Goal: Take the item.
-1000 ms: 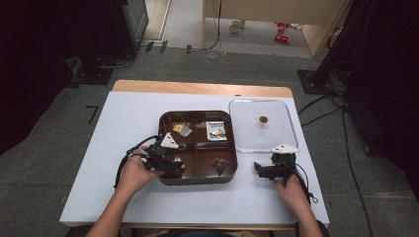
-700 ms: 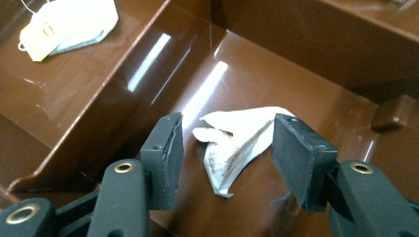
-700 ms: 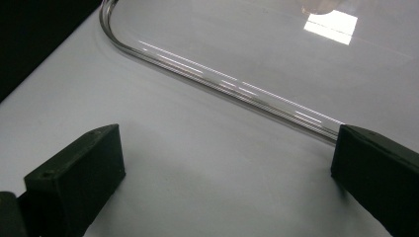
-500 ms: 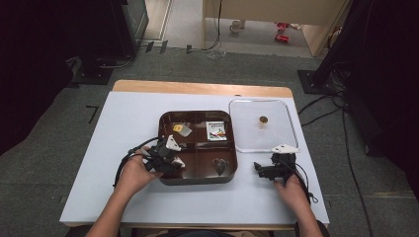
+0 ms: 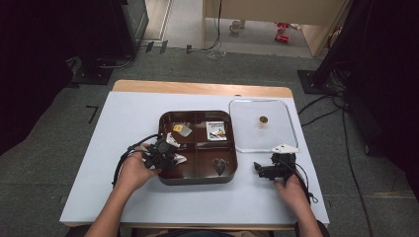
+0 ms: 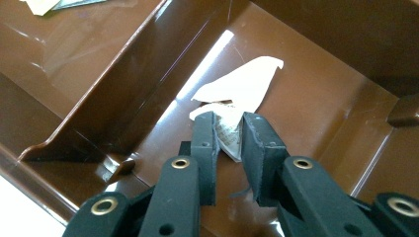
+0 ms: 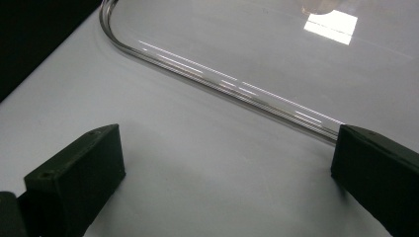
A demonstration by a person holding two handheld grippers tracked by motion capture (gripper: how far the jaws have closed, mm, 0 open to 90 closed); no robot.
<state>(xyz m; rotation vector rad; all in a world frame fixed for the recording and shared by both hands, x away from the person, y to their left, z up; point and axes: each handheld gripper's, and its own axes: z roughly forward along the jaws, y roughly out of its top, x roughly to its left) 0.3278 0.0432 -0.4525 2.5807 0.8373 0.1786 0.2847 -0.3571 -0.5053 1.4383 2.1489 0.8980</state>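
A brown tray point(image 5: 197, 177) with four compartments sits in the middle of the white table point(image 5: 99, 148), and its clear lid point(image 5: 286, 136) lies flat just to its right with a small round brown knob point(image 5: 263, 119) on top.

In the tray's far left compartment lies a small yellow and pale packet point(image 5: 181, 129). The far right compartment holds a printed packet point(image 5: 216, 131) with red and green on it. In the near right compartment sits a small dark wrapped piece point(image 5: 220, 165); I cannot tell what it is.

The near left compartment is where the work is. The left gripper point(image 6: 228, 136) reaches into it, and its jaws have just been closing; they now pinch a white paper packet point(image 6: 242, 89) between the pads. The packet's crumpled end, with fine print on it, is caught between the two black jaws, while its flat pale part sticks out ahead and rests on the compartment floor near the middle divider. From the high view the left gripper point(image 5: 160, 154) covers most of that compartment, with the white packet point(image 5: 179, 159) peeking out at its tip.

The right gripper point(image 5: 264, 170) rests on the table beside the near corner of the lid, well apart from the tray. Its jaws stand wide apart with nothing between them, just bare table, and the lid's curved rim point(image 7: 222, 84) runs across in front of them.
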